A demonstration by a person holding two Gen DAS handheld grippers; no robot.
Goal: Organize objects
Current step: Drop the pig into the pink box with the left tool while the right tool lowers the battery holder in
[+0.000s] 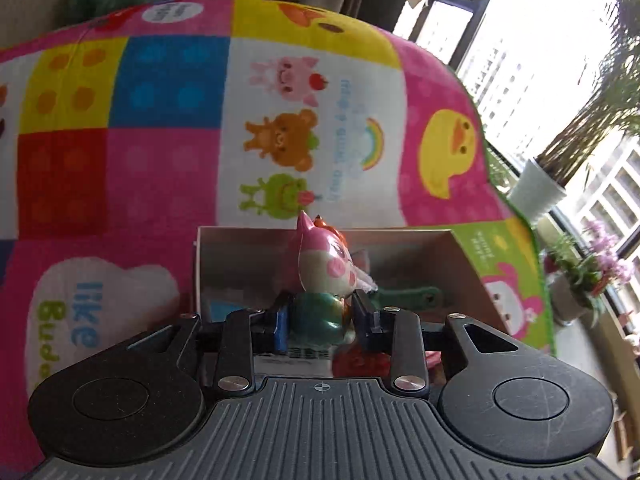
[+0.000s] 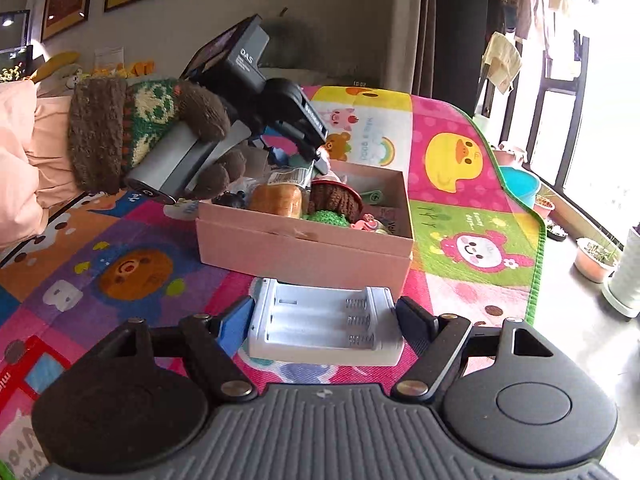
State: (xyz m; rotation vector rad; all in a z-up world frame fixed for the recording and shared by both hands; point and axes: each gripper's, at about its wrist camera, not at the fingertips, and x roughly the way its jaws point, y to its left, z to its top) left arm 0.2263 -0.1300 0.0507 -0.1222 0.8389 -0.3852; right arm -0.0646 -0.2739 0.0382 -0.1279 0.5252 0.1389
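Mat (image 2: 452,184) under everything, pink box (image 2: 308,248) on it, already crowded. Left gripper (image 1: 320,316) is clamped on a pink-headed figurine (image 1: 326,268) above the box: lower it into a gap before releasing. Right gripper (image 2: 326,328), jaws part-open, straddles the white battery charger (image 2: 320,328) just beside the box, pads seemingly not pressing

Words on mat and tool

"like" marks the play mat (image 1: 86,322); "DAS" labels the left tool (image 2: 246,65); "Sunny days" sits on a green mat panel (image 2: 478,216).
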